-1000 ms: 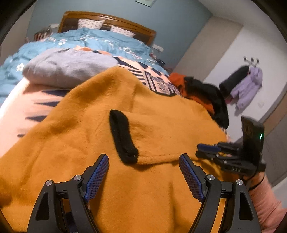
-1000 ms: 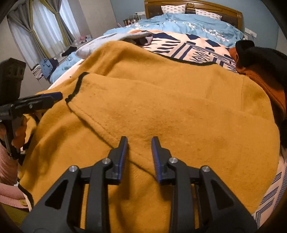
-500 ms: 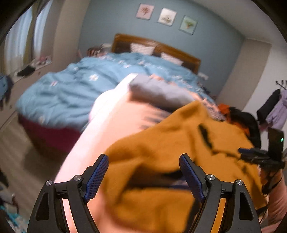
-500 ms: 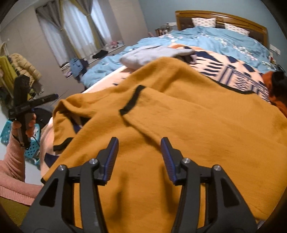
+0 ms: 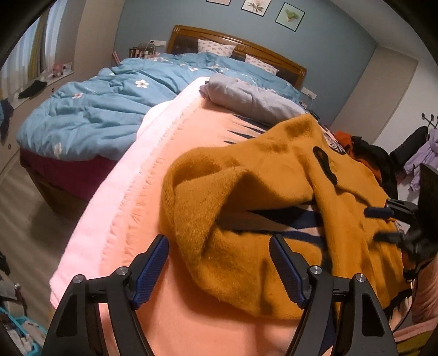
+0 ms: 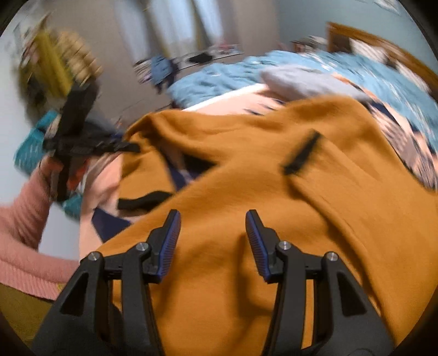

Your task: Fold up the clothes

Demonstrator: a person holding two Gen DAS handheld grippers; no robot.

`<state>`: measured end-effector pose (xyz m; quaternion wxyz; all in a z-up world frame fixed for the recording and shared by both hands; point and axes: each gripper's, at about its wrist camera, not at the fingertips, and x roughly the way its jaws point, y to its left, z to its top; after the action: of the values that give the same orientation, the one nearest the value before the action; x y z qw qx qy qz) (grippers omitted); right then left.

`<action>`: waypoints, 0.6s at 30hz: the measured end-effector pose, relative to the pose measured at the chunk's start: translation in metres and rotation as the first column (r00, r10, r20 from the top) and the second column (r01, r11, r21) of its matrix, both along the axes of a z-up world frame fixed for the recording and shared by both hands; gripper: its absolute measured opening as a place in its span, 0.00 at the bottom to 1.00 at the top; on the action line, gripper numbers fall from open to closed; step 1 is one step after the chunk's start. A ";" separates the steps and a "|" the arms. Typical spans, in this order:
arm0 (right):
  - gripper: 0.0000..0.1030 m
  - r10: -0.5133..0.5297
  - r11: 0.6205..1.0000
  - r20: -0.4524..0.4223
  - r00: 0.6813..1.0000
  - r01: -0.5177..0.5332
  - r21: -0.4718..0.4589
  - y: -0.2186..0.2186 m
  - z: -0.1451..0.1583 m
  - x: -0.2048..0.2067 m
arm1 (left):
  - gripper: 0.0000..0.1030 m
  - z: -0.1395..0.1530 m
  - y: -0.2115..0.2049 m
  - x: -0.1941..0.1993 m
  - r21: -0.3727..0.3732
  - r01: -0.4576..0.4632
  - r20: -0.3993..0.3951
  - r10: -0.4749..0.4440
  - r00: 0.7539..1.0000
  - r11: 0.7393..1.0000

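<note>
A home bedroom: ahead of the gripper (image 5: 219, 269) stands a wooden-headboard bed (image 5: 238, 49) with a blue floral duvet (image 5: 104, 109), framed pictures (image 5: 289, 13) above, coats (image 5: 421, 153) hung far right.

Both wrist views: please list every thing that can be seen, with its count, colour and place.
garment: one, mustard with black trim, crumpled on the near blanket
blanket: one, peach with dark pattern, under the garment
grey clothing: one, grey, farther up the blanket
duvet: one, light blue with flowers, far side of bed
headboard: one, brown wood, by the wall
pictures: three, on the blue wall
sleeve: pink
left tool: open, at the garment's edge
right tool: open, over the garment
</note>
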<state>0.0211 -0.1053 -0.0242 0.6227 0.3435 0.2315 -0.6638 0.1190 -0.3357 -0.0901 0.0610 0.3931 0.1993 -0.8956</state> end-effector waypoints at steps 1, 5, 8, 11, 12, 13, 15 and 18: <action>0.50 0.058 0.998 -0.032 0.998 -0.057 0.004 -0.011 0.000 0.015 | 0.74 0.001 -0.001 0.000 0.000 0.000 -0.003 0.000 1.000 1.000; 0.65 0.250 0.968 -0.139 0.958 -0.245 0.057 -0.048 -0.009 0.068 | 0.74 0.005 -0.003 -0.001 0.014 -0.005 -0.013 0.005 1.000 1.000; 0.64 0.327 0.944 -0.168 0.930 -0.313 0.106 -0.074 -0.024 0.091 | 0.74 0.007 -0.003 -0.003 0.021 0.003 -0.018 -0.003 1.000 1.000; 0.64 0.343 0.936 -0.172 0.923 -0.321 0.145 -0.098 -0.040 0.101 | 0.75 0.008 -0.001 -0.005 0.028 0.020 -0.020 -0.019 1.000 0.999; 0.58 0.338 0.937 -0.147 0.930 -0.319 0.139 -0.101 -0.040 0.099 | 0.75 0.007 -0.001 -0.005 0.031 0.022 -0.020 -0.022 1.000 0.999; 0.57 0.328 0.941 -0.110 0.938 -0.315 0.125 -0.102 -0.038 0.094 | 0.75 0.007 -0.001 -0.005 0.032 0.023 -0.017 -0.022 1.000 0.999; 0.25 0.309 0.948 -0.033 0.951 -0.305 0.096 -0.104 -0.033 0.084 | 0.75 0.008 -0.003 -0.004 0.040 0.020 -0.018 -0.019 1.000 0.999; 0.07 0.280 0.957 0.083 0.957 -0.285 0.056 -0.107 -0.026 0.070 | 0.75 0.013 -0.009 0.002 0.062 0.010 -0.042 -0.007 0.999 0.998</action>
<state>0.0908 -0.2124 -0.0505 0.7074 0.3519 0.2771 -0.5468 0.1213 -0.3446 -0.0767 0.0409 0.3766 0.2266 -0.8973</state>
